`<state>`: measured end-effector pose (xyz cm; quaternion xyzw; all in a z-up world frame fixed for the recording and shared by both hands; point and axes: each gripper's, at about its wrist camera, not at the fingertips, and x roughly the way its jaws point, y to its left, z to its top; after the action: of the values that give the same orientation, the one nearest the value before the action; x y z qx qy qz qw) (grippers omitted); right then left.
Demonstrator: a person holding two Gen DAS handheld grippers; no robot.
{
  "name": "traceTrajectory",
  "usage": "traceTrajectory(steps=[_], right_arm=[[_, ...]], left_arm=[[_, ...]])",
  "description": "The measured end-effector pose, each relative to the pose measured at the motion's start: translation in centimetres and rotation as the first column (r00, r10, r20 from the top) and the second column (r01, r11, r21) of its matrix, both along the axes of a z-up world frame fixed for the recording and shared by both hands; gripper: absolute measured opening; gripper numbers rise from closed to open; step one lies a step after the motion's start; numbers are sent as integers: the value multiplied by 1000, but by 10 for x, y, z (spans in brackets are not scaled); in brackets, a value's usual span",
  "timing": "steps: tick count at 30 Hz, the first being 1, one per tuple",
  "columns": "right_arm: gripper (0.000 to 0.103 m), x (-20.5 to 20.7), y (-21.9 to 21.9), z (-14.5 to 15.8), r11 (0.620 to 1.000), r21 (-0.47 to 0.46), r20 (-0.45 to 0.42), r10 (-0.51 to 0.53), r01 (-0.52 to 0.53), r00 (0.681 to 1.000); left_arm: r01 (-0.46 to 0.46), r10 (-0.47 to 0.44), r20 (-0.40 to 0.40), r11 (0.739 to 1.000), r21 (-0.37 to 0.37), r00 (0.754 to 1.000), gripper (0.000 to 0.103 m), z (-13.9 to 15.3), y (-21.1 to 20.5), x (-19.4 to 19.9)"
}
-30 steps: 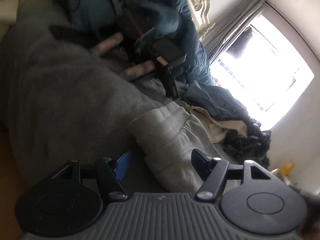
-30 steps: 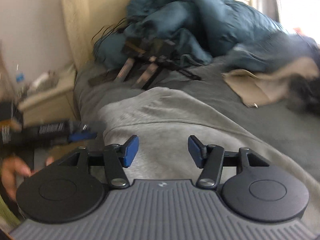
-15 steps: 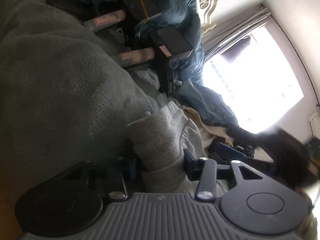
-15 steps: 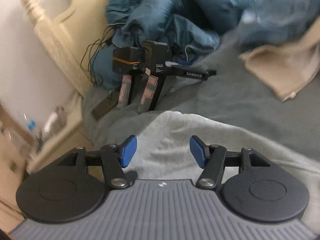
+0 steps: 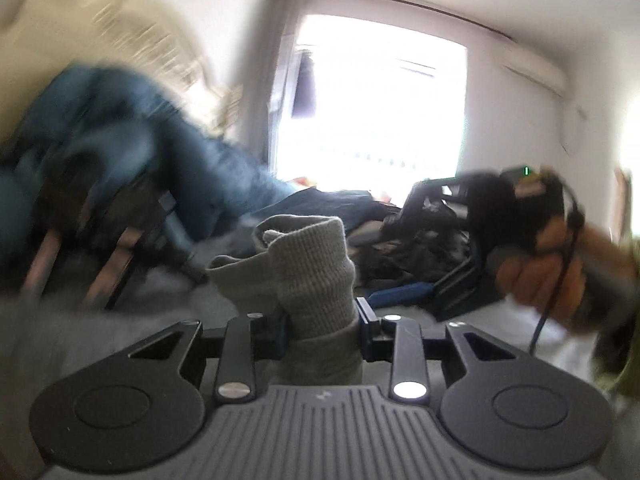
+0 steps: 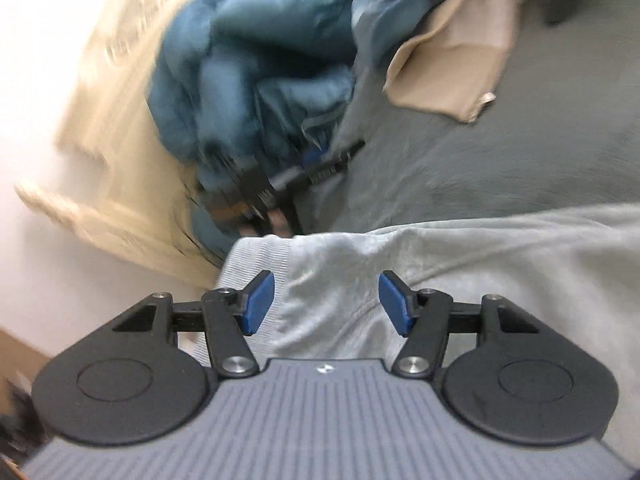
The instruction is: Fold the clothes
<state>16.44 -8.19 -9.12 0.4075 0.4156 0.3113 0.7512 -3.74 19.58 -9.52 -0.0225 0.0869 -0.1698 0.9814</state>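
At the lower centre of the left wrist view, one grey sweatshirt (image 5: 308, 280) stands bunched between the closing jaws of the left gripper (image 5: 322, 326), which pinch its ribbed cuff. In the right view, the right gripper (image 6: 326, 302) hovers half-open over the sweatshirt; one beige garment (image 6: 452, 64) lies upper right.

Pale grey sweatshirt (image 5: 316, 264), ribbed cuff bunched upright (body (image 6: 460, 264) spread on the bed)
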Motion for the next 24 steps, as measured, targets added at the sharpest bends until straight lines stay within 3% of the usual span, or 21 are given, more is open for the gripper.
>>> traceTrajectory(steps=[3,6,10,14,17,21,24], right_arm=[[58,-25,-37,1,997,66,-7,-41,42,999],[59,-48,-66,-5,992,99,-26,-80,83,996],[59,-82,-108,-31,968,153,-85,-190,201,978],[59,-111,-138,-77,908,246,-221,-288,339,932],[59,-126,-152,-91,881,249,-235,-347,401,908],[60,-126,-159,-67,896,172,-95,-398,409,912],[60,-97,-146,-40,937,102,23,-337,333,941]], left_arm=[[64,-69,44,991,116,997,33,5,-33,-10],[126,-150,78,959,253,986,33,2,-66,-22],[189,-253,95,881,434,963,34,-13,-110,-41],[261,-329,25,791,553,944,37,-39,-139,-51],[249,-335,21,739,626,942,39,-50,-148,-61],[279,-328,-24,761,586,944,43,-40,-133,-53],[293,-324,-48,771,565,945,44,-35,-129,-49]])
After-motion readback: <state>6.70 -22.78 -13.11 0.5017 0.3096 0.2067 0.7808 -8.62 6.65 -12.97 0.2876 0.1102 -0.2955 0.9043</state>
